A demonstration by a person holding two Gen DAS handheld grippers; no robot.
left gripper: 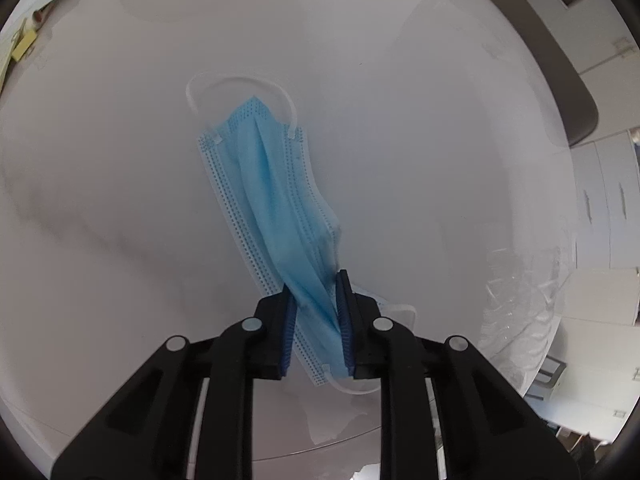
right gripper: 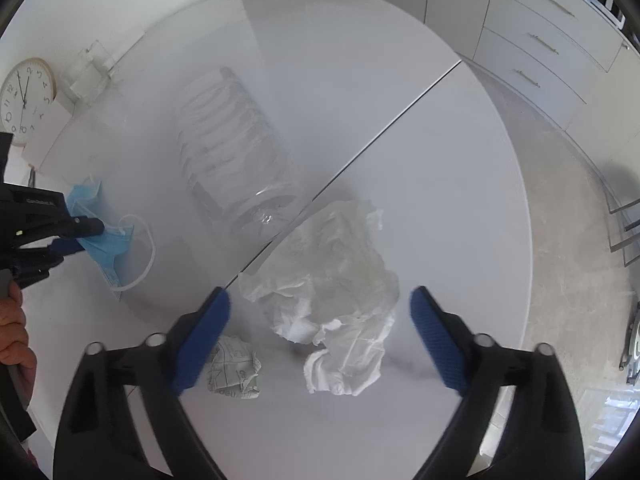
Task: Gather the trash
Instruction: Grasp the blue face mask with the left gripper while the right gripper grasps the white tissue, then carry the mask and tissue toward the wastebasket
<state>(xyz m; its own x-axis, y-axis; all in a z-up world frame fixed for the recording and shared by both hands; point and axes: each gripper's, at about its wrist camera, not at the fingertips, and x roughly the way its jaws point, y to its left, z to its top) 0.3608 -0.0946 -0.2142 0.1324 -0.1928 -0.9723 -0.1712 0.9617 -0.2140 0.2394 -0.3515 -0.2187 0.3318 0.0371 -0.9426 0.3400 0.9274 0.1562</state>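
Observation:
A blue face mask lies on the round white table. My left gripper is shut on the mask's near end; it also shows in the right wrist view, with the mask bunched in it. My right gripper is open above a crumpled white tissue, its fingers on either side of the tissue. A small crumpled printed paper ball lies by its left finger. A clear plastic bottle lies on its side in the table's middle.
The table's right edge drops to a grey floor, with white drawers beyond. A wall clock hangs at the far left. The bottle shows faintly at the right in the left wrist view.

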